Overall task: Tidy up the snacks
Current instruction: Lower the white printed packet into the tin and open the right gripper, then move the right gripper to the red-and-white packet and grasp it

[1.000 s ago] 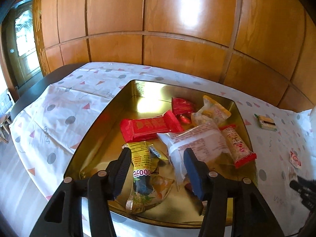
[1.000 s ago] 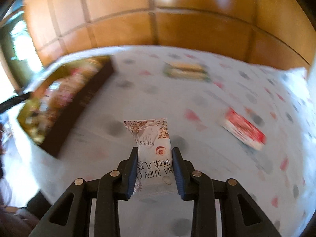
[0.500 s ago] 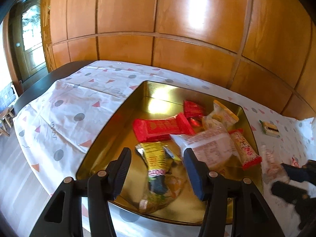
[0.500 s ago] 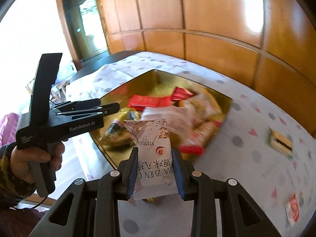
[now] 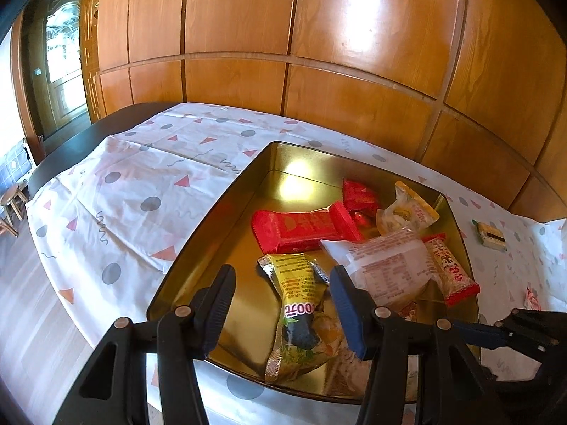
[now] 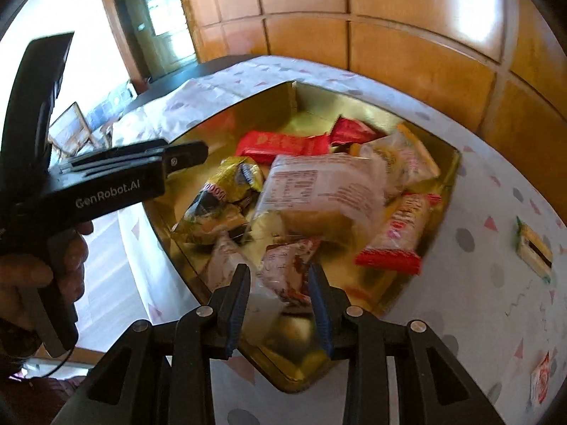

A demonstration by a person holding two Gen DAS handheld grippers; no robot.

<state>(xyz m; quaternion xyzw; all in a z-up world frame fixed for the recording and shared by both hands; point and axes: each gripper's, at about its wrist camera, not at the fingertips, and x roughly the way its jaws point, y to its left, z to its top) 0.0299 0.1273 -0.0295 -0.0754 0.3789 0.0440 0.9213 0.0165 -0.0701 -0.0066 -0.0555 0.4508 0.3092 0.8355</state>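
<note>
A gold tray (image 5: 212, 209) holds several snacks: a red bar (image 5: 301, 226), a large white packet (image 5: 382, 265) and a yellow packet (image 5: 297, 301). My left gripper (image 5: 283, 308) hangs open over the tray's near end, with nothing between its fingers. In the right wrist view my right gripper (image 6: 278, 304) is above the tray's (image 6: 290, 99) near corner. A small white packet with brown print (image 6: 287, 272) sits between its pads, tipped forward and blurred. The left gripper (image 6: 187, 152) shows side-on at the left there, held by a hand (image 6: 35, 276).
On the patterned cloth right of the tray lie a small green-and-yellow snack (image 6: 531, 248) and a small red-and-white sachet (image 6: 540, 382). My right gripper (image 5: 496, 329) reaches in at the left wrist view's lower right. Wood panelling stands behind the table. The table's dark edge (image 5: 71, 145) is at the far left.
My right gripper swung from the cloth on the right to the tray's near corner, carrying the small packet, which now tips forward. My left gripper shifted slightly left and stayed open.
</note>
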